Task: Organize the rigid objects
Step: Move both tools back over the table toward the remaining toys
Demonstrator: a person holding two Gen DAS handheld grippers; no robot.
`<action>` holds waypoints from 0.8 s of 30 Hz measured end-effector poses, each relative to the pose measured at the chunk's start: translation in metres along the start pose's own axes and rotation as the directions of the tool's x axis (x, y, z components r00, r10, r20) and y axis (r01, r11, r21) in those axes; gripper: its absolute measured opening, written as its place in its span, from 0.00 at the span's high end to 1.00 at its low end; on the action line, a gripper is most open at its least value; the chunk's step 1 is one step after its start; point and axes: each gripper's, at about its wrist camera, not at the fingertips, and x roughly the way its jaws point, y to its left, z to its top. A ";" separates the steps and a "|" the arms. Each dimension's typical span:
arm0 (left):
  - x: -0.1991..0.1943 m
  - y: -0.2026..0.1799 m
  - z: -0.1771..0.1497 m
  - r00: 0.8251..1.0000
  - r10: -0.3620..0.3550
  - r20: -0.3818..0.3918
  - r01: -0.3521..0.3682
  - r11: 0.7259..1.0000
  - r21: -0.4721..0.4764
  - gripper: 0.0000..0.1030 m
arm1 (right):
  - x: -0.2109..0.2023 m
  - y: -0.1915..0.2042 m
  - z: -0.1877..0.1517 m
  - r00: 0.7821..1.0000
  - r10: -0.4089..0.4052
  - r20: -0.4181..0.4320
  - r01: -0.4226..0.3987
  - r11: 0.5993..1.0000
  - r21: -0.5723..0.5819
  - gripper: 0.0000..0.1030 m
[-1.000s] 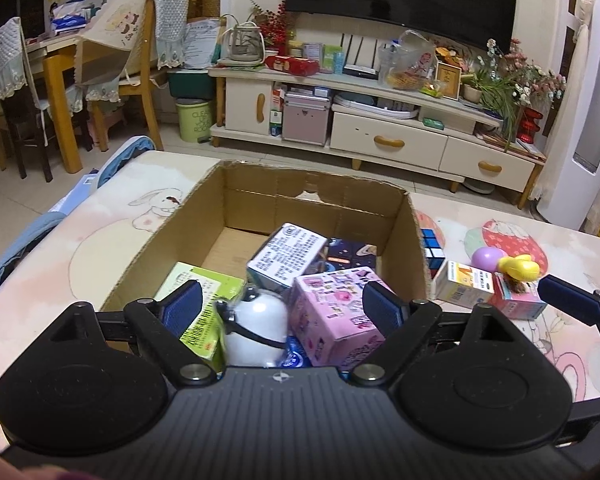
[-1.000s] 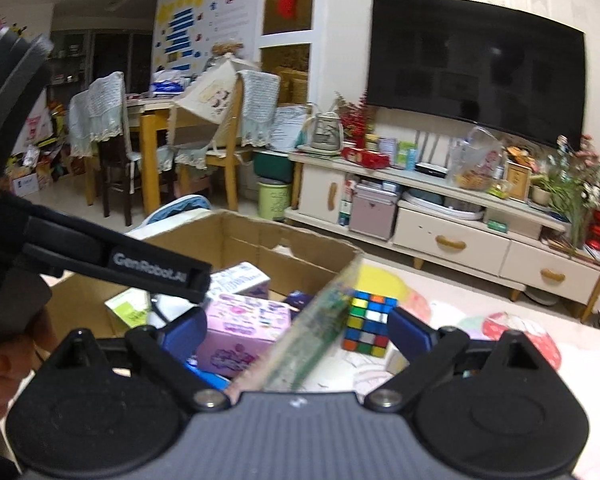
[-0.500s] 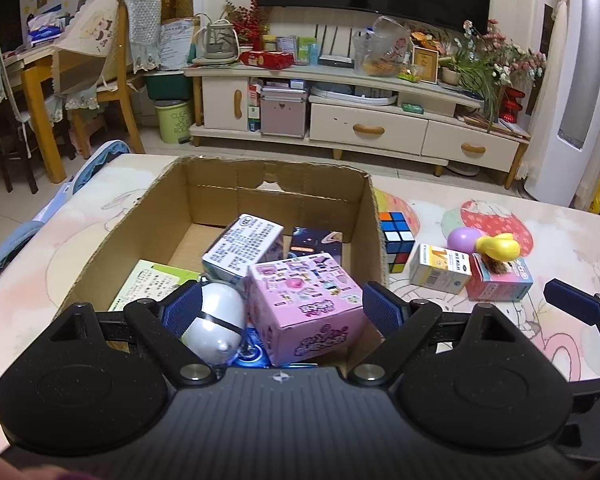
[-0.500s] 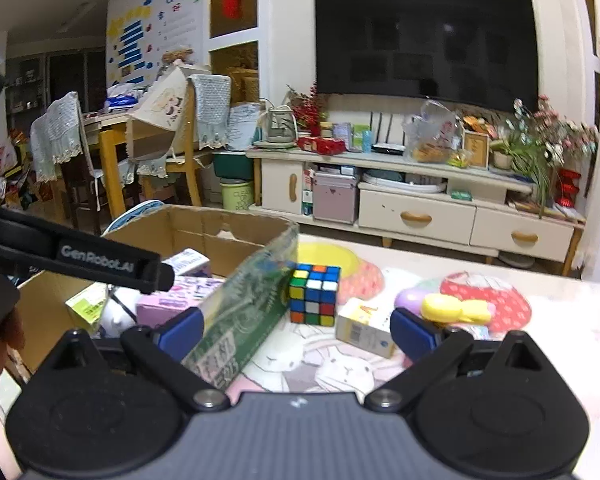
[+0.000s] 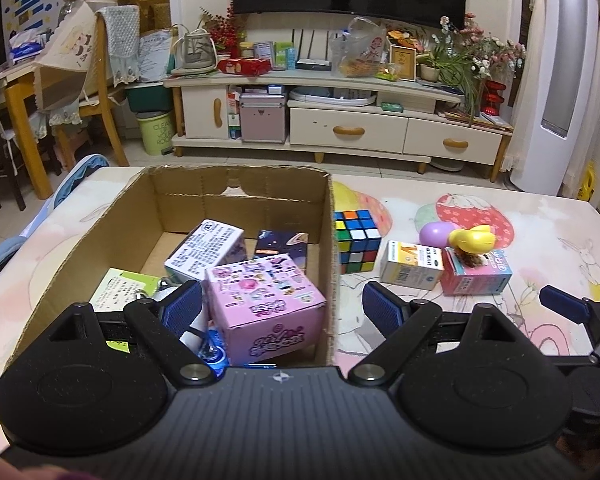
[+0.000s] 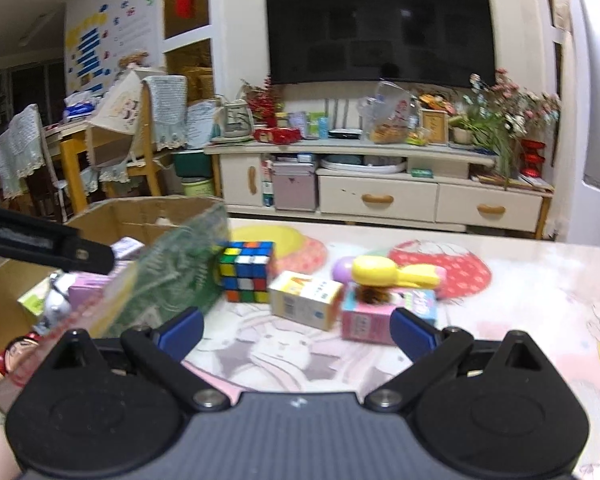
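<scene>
An open cardboard box [image 5: 76,248] on the table holds a pink box [image 5: 264,304], a white printed box [image 5: 206,254], a dark box [image 5: 282,242] and a green booklet [image 5: 124,292]. My left gripper [image 5: 282,310] hangs open and empty above the box's right wall. To the right on the table lie a Rubik's cube [image 5: 356,242], a yellow-white carton [image 5: 412,270], a pink-blue box [image 5: 476,276], a purple egg [image 5: 436,232] and a yellow toy [image 5: 472,240]. My right gripper [image 6: 296,332] is open and empty, short of the carton [image 6: 304,300] and cube [image 6: 246,272].
The table [image 5: 540,224] has a pink cartoon cover. The box's outer wall [image 6: 172,276] stands close on the left in the right wrist view, with the left gripper's arm [image 6: 40,244] above it. A TV cabinet [image 5: 340,128] and chairs [image 5: 100,112] stand beyond the table.
Both views have swung right. My left gripper drew back from over the box's contents toward its right wall. My right gripper turned from the box toward the loose items on the table.
</scene>
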 end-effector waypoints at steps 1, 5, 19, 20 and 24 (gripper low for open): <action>0.000 0.000 0.000 1.000 -0.003 0.000 0.003 1.000 0.004 0.00 | 0.002 -0.005 -0.002 1.000 -0.011 -0.005 0.011 1.000 0.007 0.04; -0.001 0.000 -0.002 1.000 -0.012 0.003 0.012 1.000 0.018 0.00 | 0.013 -0.026 -0.010 0.998 -0.054 -0.026 0.055 0.997 0.053 0.04; -0.001 -0.008 -0.009 0.998 -0.064 -0.013 0.065 0.994 0.084 0.00 | 0.078 -0.052 -0.014 0.994 -0.102 -0.047 0.105 0.992 0.071 0.01; -0.001 -0.009 -0.009 0.998 -0.066 -0.015 0.067 0.994 0.086 0.00 | 0.082 -0.054 -0.012 0.993 -0.098 -0.059 0.102 0.992 0.077 0.01; 0.000 -0.011 -0.010 0.997 -0.074 -0.024 0.076 0.993 0.093 0.00 | 0.091 -0.058 -0.006 0.992 -0.110 -0.065 0.116 0.990 0.086 0.01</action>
